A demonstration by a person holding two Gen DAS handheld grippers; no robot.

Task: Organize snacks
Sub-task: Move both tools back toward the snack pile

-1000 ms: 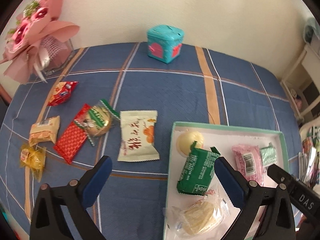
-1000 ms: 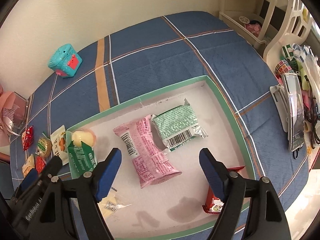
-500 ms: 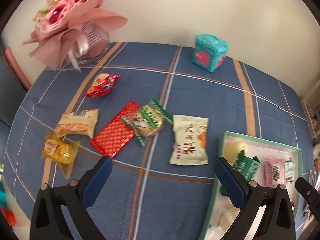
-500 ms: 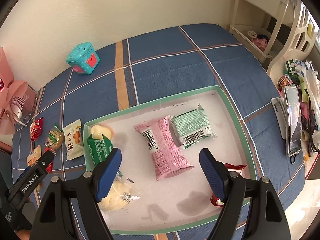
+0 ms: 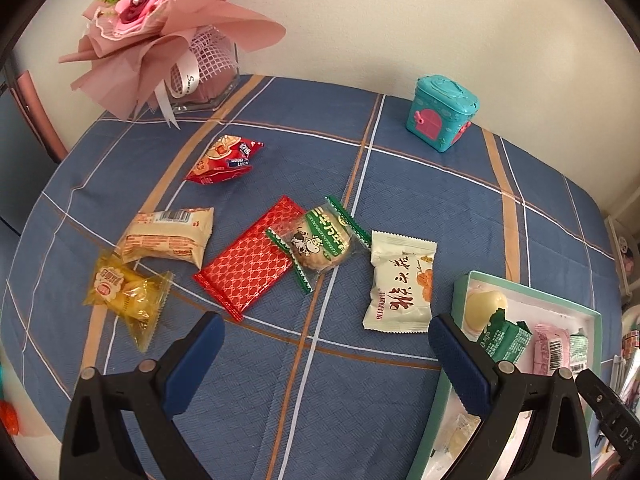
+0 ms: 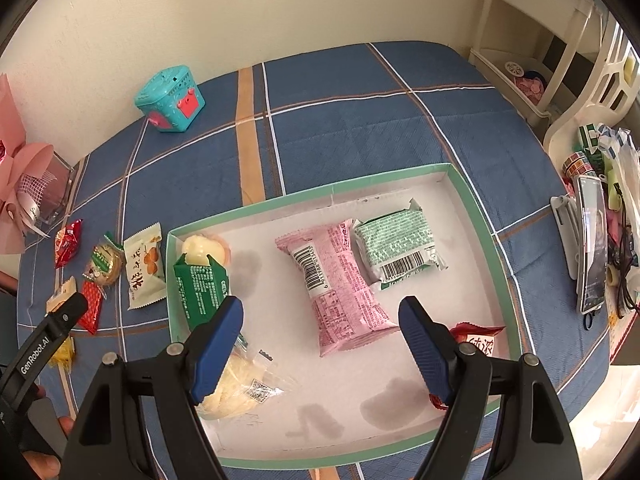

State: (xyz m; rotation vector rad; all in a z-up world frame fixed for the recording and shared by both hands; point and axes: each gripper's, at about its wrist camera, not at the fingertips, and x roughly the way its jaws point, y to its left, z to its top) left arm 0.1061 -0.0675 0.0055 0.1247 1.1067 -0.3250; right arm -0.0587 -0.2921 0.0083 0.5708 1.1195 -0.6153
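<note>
In the left wrist view, several loose snacks lie on the blue plaid cloth: a red bag, a beige packet, a yellow packet, a flat red bar, a green-striped cookie and a white packet. My left gripper hovers open just in front of them, holding nothing. My right gripper hangs above the green-rimmed tray, its jaws opening with nothing gripped. The tray holds a pink packet, a pale green packet, a dark green packet and a red wrapper.
A teal toy box and a pink bouquet in a glass vase stand by the wall. A phone on a stand and clutter sit off the table's right edge, near white furniture.
My left gripper has swung left, away from the tray and over the loose snacks. The right gripper's view has shifted slightly, so more of the table left of the tray shows.
</note>
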